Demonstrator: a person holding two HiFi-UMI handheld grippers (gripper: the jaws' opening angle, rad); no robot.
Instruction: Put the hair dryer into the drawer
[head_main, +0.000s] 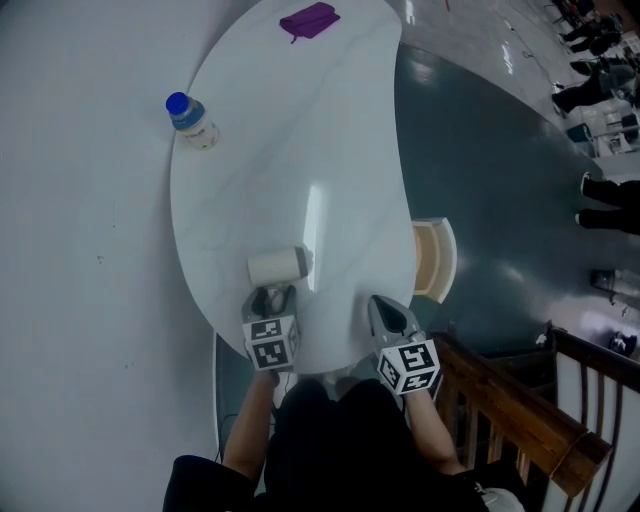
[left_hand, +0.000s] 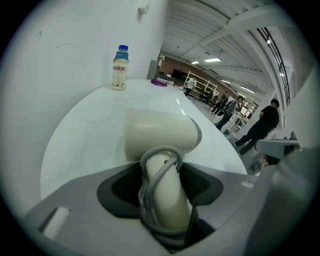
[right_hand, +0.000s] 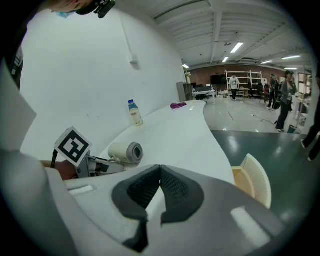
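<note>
Your left gripper is at the near edge of the white tabletop. Its fingers stand wide and are closed on the handle of the hair dryer. The handle, with the grey cord wound round it, fills the gap, and both pads look to lie against it. The hair dryer lies on the tabletop with its barrel running left to right and its handle pointing near, toward you.

Your right gripper is over the near right edge of the tabletop, apart from the hair dryer. Its fingers are pressed together with nothing between them.

The drawer stands open at the tabletop's right edge, just beyond the right gripper. 1 bottle with a blue cap stands upright at the far left edge, and 1 purple item lies at the far end.
</note>
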